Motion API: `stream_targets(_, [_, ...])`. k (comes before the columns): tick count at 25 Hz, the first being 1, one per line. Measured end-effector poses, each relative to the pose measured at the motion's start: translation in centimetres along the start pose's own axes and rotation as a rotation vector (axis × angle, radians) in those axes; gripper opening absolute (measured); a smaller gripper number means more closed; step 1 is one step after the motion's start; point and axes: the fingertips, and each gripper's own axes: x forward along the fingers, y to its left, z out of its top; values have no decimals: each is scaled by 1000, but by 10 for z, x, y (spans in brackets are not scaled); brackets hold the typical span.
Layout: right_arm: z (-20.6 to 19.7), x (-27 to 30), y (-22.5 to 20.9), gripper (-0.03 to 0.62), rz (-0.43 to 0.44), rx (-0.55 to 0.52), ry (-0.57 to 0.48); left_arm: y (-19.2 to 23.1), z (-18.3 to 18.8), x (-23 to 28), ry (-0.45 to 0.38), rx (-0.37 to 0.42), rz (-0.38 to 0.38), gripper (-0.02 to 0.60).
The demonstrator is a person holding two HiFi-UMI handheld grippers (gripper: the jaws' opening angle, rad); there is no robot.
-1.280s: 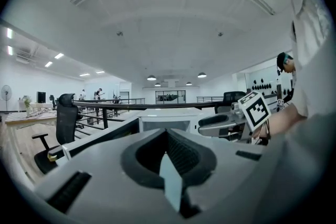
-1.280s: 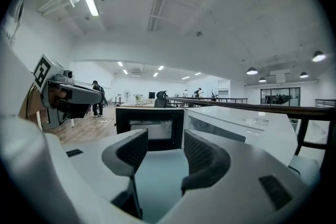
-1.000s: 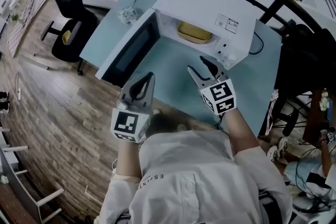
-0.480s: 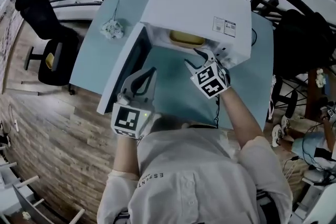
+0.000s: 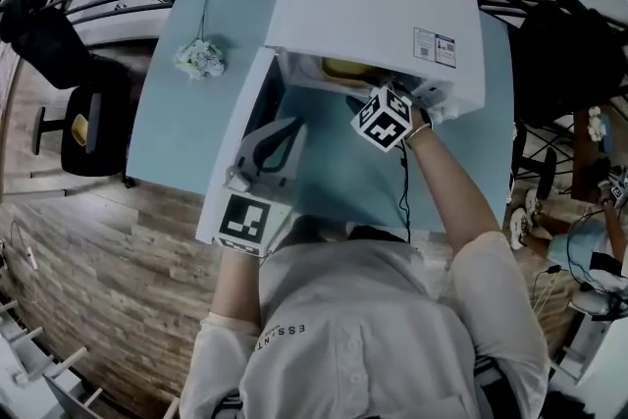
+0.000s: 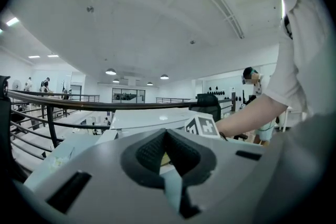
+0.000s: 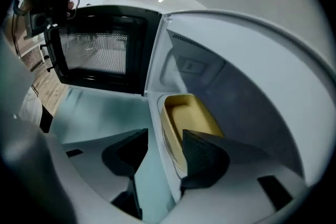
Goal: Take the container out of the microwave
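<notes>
The white microwave [image 5: 373, 5] stands on the light blue table [image 5: 177, 132] with its door [image 5: 250, 103] swung open to the left. A yellow container [image 5: 343, 69] sits inside. My right gripper [image 5: 371, 91] reaches into the opening. In the right gripper view it [image 7: 165, 139] is open, one jaw over the container [image 7: 191, 113], the other outside its near wall, so the rim lies between them. My left gripper [image 5: 289, 125] is shut on nothing and hovers over the table by the door; its view shows the microwave's top [image 6: 152, 118].
A small white bunch of flowers [image 5: 201, 59] lies on the table left of the microwave. A black chair [image 5: 83, 118] stands on the wooden floor at the left. Black railings run behind the table. A dark cable [image 5: 402, 191] hangs along my right arm.
My right gripper has moved forward from above the table into the microwave's opening, up to the container. The left gripper has stayed near the door, shut.
</notes>
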Motion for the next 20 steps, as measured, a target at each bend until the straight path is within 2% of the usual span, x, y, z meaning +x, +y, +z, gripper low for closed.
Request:
stream_targets(7, [-4,28,-5,212,20,-124,103,-2,4,11,-3,-26,-48,-6])
stream_targets(9, [-3,31,-6,179,12,-170,122,-2,4,13,-9,-25,-59,-6])
stream_targets(11, [-4,34,-10,119,-8,-203,138,-1,5,14,-9,-33,-60,-6])
stream_targets(14, [-9,37,-13,72,-18,-222,153,0,7,14,-16,-19,-67,-6])
stream_targets(17, [-11,34,-13,52,-23,-229,155,0,9,13,-11,-50,-55,-6])
stream_targets(20, [-11,29,-12,40,-26,-229,149,1,9,12,-15,-32,-48,-6])
